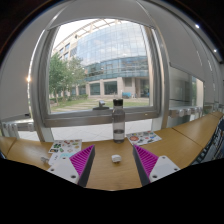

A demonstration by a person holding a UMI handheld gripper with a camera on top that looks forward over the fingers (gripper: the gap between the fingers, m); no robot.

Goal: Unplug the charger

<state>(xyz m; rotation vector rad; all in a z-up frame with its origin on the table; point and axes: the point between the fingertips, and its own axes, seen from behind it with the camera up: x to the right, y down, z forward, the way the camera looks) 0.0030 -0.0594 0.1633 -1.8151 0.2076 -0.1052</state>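
Step in hand, judged from the view: search and approach, not yet at the plug. No charger, cable or socket can be picked out anywhere here, so the task's thing is either out of view or too small to tell. The next move calls for turning the gripper (112,165) until the charger and its outlet show, then lining the jaws up on the plug body rather than on the cord.

Jaws: standing apart, nothing held. Left pad (82,159) and right pad (147,160) both show magenta with an open gap between them.

Left to right across the surface (180,145), which is light wood:
- printed sheets or booklets (62,150) lying flat, just beyond the left finger
- a small pale object (116,158) in the gap ahead of the jaws, resting on the wood, touched by neither finger; too small to identify
- a slim dark bottle (119,121) with a pale cap, upright, well beyond the jaws, near the far edge
- more printed papers (143,138) just right of the bottle
- bare wood running away to the right

Room: large window (100,65) behind the surface, daylight, trees (66,75) at left and a glazed building (120,60) across a courtyard. Wall at right is too dim to read.
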